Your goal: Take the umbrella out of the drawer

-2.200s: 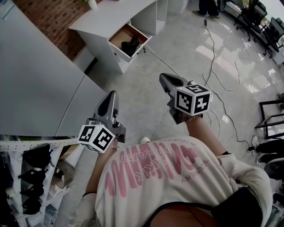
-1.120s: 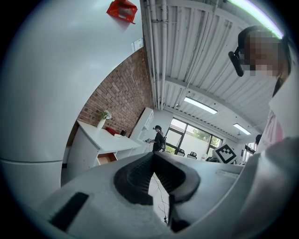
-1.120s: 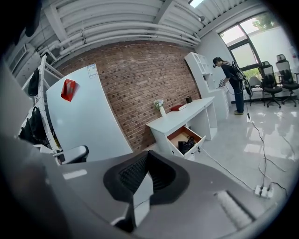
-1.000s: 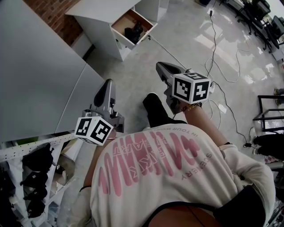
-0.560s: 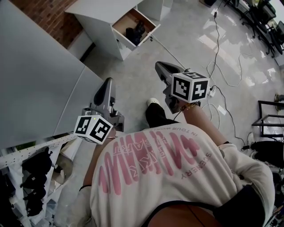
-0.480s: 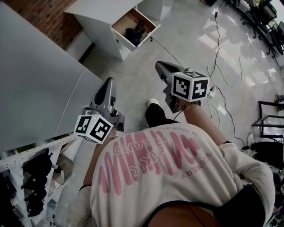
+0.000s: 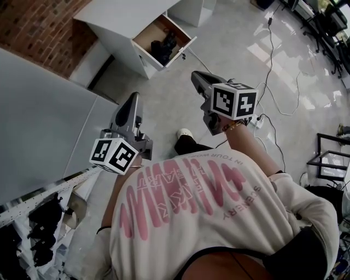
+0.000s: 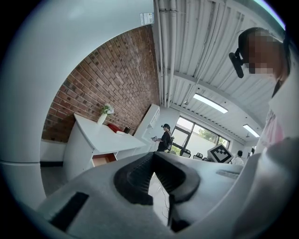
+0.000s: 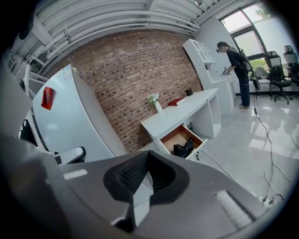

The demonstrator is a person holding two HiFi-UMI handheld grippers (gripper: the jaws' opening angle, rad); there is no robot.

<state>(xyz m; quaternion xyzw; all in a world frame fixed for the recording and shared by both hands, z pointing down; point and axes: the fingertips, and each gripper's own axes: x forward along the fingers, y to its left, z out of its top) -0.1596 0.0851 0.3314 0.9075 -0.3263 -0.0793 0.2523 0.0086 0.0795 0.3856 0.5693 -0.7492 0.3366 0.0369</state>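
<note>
Umbrella (image 7: 163, 49), black and folded, lies in the open drawer (image 7: 146, 39), toward its front edge. In the right gripper view it is a dark bundle (image 9: 183, 148) against the wooden drawer (image 9: 174, 138) floor. Drawer pulled out from under a white desk (image 7: 120, 13); the desk stands against a brick wall (image 7: 38, 27).

Both grippers are well apart from the drawer, over bare grey floor (image 7: 164, 104). Left gripper (image 7: 133, 97) is near the edge of a grey panel (image 7: 44, 109). Its jaws are closed tip to tip with nothing between them (image 8: 153, 156). Right gripper (image 7: 196, 75) is nearer the drawer and points toward it. Its jaws are closed and empty too (image 9: 145, 154).

Cables (image 7: 270, 65) trail across the floor right of the right gripper. One white shoe (image 7: 183, 133) shows between the two grippers.
</note>
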